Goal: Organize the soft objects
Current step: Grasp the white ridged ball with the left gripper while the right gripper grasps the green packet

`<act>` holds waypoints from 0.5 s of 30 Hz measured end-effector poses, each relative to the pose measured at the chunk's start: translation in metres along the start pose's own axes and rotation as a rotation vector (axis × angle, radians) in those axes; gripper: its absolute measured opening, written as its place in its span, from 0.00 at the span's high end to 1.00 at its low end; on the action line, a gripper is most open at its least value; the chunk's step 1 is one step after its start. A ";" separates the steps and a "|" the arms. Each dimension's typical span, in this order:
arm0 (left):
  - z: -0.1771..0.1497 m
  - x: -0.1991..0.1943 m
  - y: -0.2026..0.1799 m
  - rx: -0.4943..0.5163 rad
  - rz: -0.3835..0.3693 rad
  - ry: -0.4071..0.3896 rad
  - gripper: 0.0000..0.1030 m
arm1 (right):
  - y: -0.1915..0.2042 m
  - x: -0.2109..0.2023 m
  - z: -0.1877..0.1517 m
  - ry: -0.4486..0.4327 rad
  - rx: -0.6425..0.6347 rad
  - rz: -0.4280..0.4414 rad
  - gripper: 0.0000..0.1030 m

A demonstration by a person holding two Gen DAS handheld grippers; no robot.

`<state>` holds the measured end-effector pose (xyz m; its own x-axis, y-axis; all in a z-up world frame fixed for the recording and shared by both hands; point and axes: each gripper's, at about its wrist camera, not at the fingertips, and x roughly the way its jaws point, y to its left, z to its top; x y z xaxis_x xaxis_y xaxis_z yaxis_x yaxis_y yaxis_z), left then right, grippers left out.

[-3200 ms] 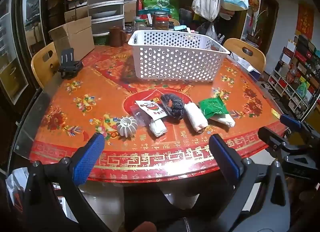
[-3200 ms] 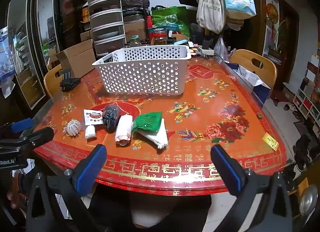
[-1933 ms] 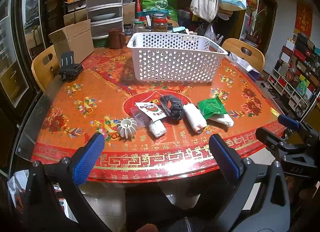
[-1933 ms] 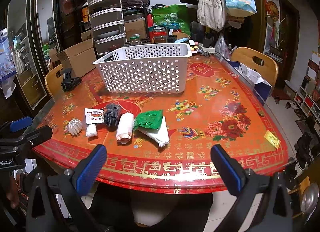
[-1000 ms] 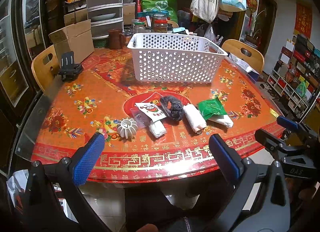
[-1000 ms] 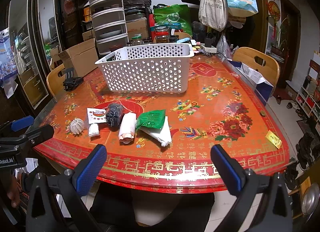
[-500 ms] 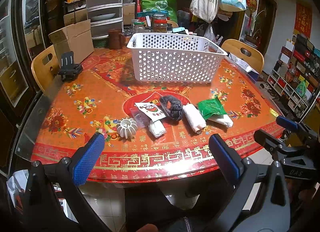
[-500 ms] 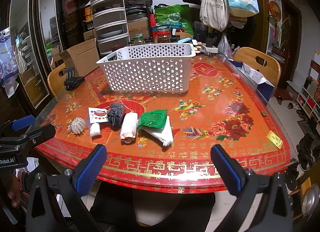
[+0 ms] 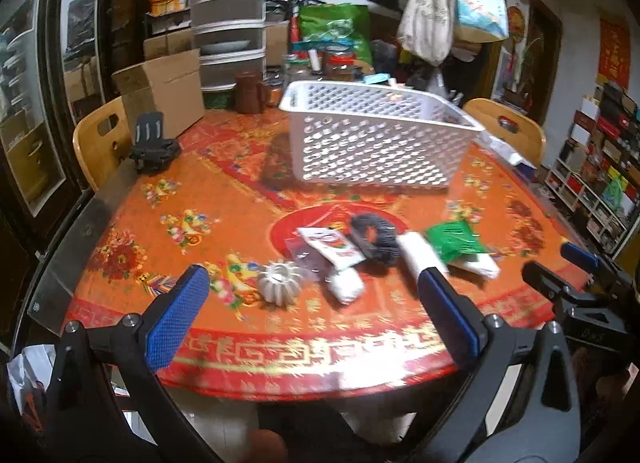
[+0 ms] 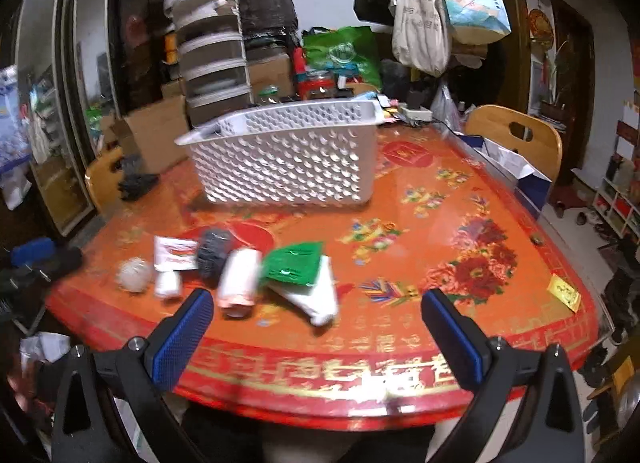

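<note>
A row of soft things lies near the front of the red round table (image 9: 224, 203): a white ribbed ball (image 9: 279, 284), a small white roll (image 9: 344, 287), a white printed packet (image 9: 334, 246), a dark knitted bundle (image 9: 374, 237), a white roll (image 9: 414, 253), a green pouch (image 9: 454, 241) on a white cloth (image 10: 316, 297). A white perforated basket (image 9: 376, 139) stands behind them. My left gripper (image 9: 312, 305) is open, just in front of the ball and small roll. My right gripper (image 10: 318, 321) is open, in front of the white cloth.
A black phone stand (image 9: 152, 145), a cardboard box (image 9: 164, 89) and jars sit at the table's back. Wooden chairs (image 10: 516, 139) stand at both sides. A yellow slip (image 10: 564, 293) lies at the right edge. Stacked drawers (image 10: 212, 47) and hanging bags (image 10: 420, 27) fill the background.
Both grippers have moved forward toward the table, so the row of objects now sits closer between the open fingers. The now frames are motion-blurred. Nothing was grasped.
</note>
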<state>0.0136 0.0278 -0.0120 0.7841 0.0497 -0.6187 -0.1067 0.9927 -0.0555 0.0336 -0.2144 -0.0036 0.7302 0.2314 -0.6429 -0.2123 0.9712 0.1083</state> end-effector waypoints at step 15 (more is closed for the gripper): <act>-0.027 0.102 0.045 -0.034 -0.025 0.168 0.00 | -0.013 0.058 -0.006 0.099 0.070 0.120 0.11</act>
<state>0.0717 0.0749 -0.0990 0.6741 0.0034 -0.7386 -0.1112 0.9890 -0.0970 0.0748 -0.2139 -0.0467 0.6339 0.3429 -0.6933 -0.2460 0.9392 0.2397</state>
